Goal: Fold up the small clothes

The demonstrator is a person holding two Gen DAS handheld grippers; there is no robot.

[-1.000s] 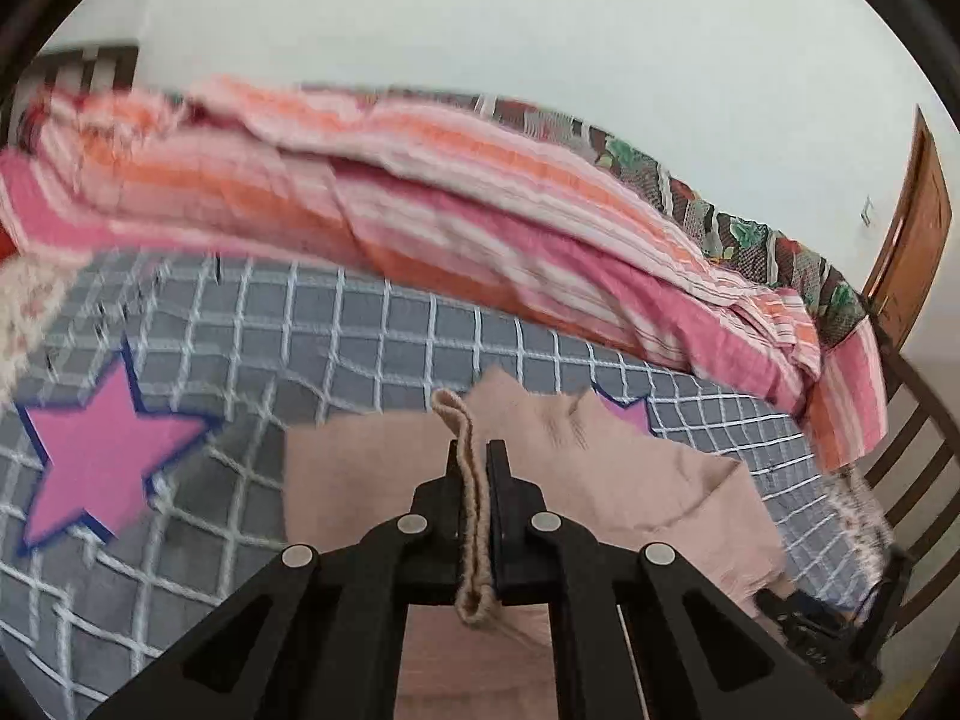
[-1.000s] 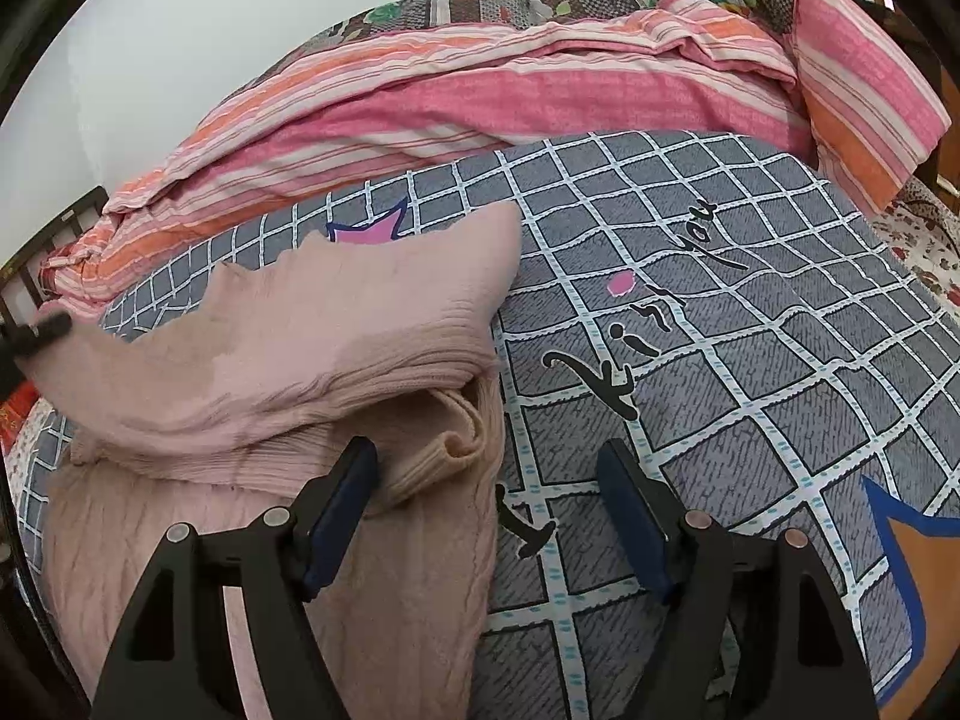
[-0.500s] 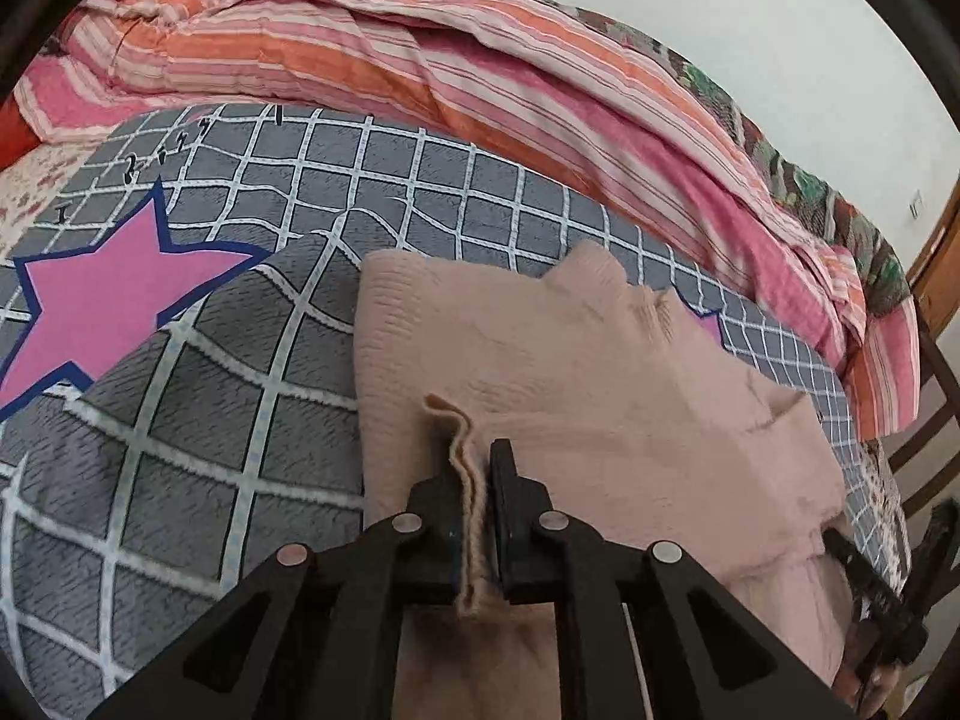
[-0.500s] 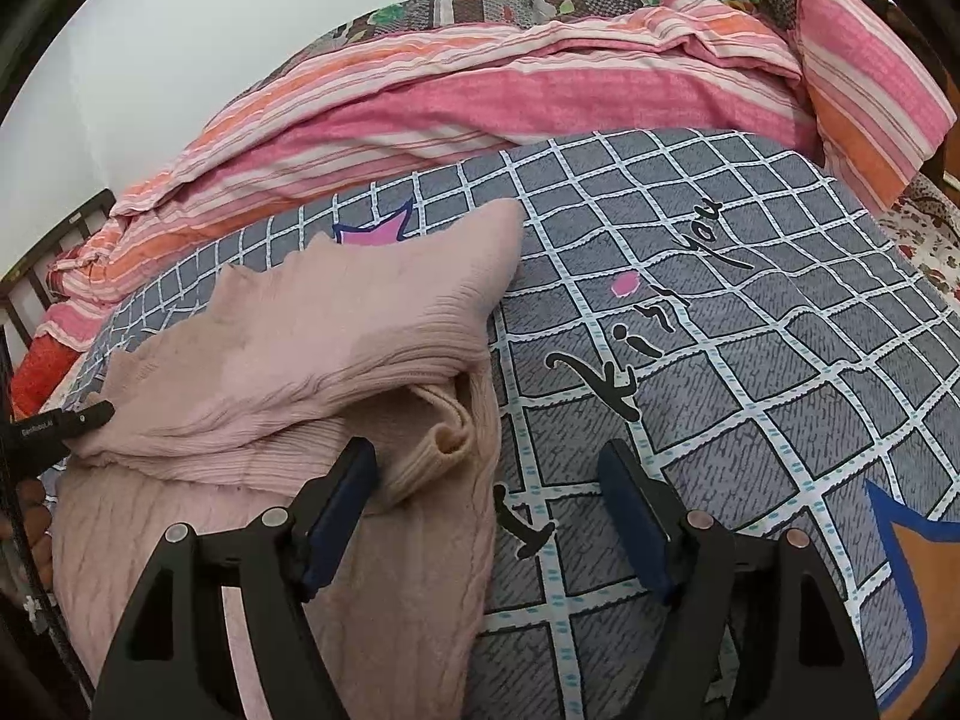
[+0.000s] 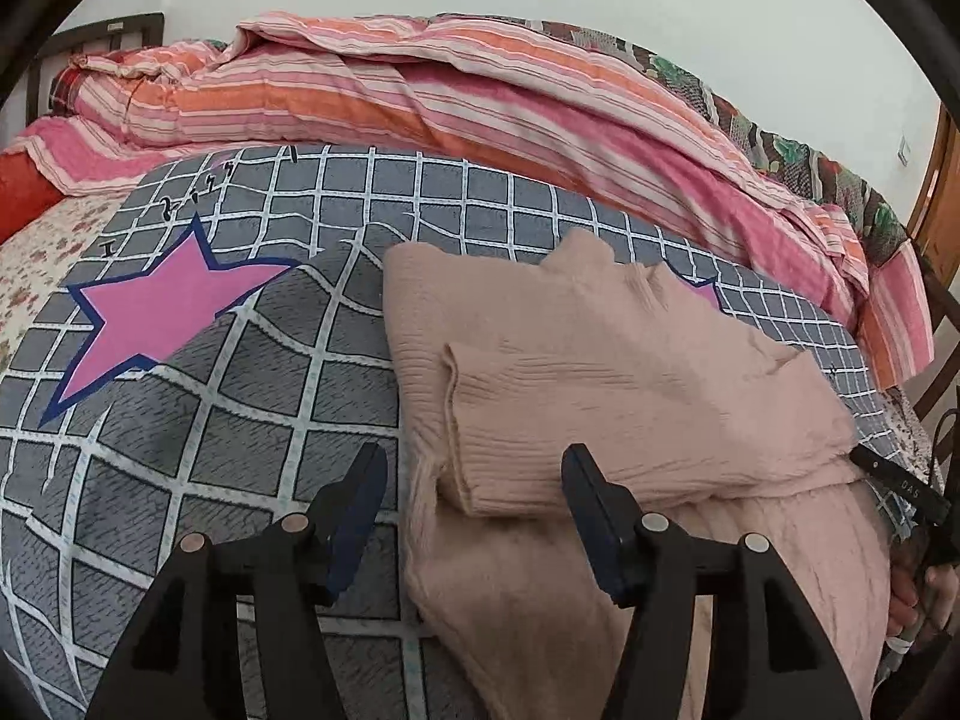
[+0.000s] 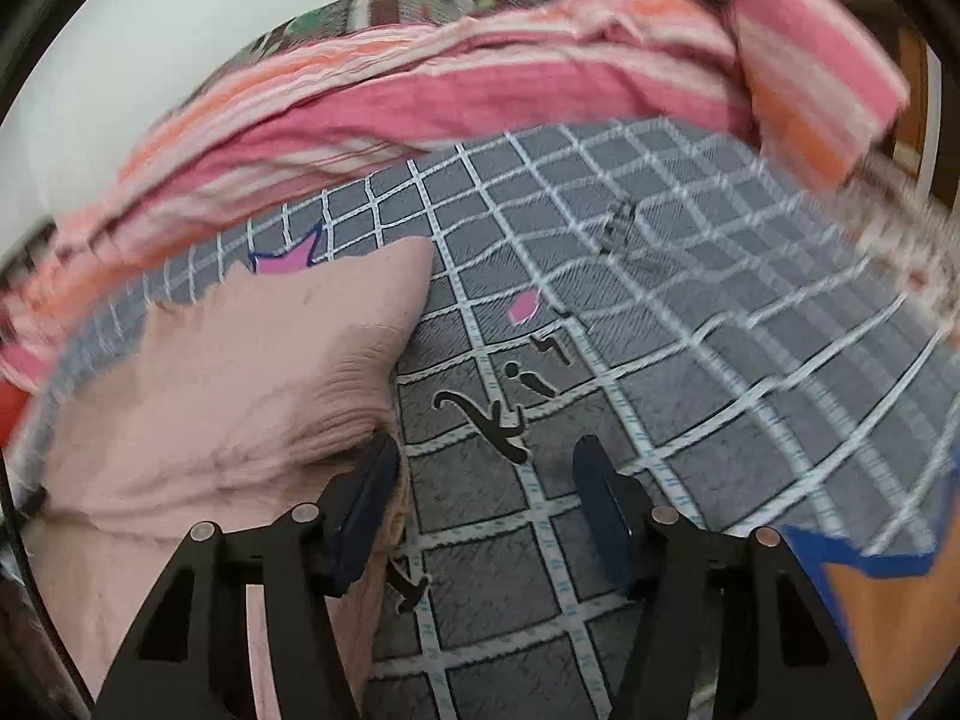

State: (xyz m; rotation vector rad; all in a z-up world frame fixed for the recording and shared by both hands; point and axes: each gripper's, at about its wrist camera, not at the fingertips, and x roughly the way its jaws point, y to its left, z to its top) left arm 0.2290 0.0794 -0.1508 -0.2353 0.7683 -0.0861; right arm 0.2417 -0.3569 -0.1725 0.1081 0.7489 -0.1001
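The pale pink ribbed knit sweater (image 5: pixel 600 372) lies on the grey checked bed cover (image 5: pixel 252 420), its sleeve folded crosswise over the body. The left tongs (image 5: pixel 474 504) have just been opening and stand apart, the sleeve cuff lying free between them. The right tongs (image 6: pixel 486 498), just narrowing, are apart over bare cover, the garment's edge beside their left finger.

My sweater (image 5: pixel 600 372) lies on the checked sheet (image 5: pixel 252 396), its sleeve (image 5: pixel 630 420) folded across the body. Behind it, the rolled quilt (image 5: pixel 450 96) runs along the wall.
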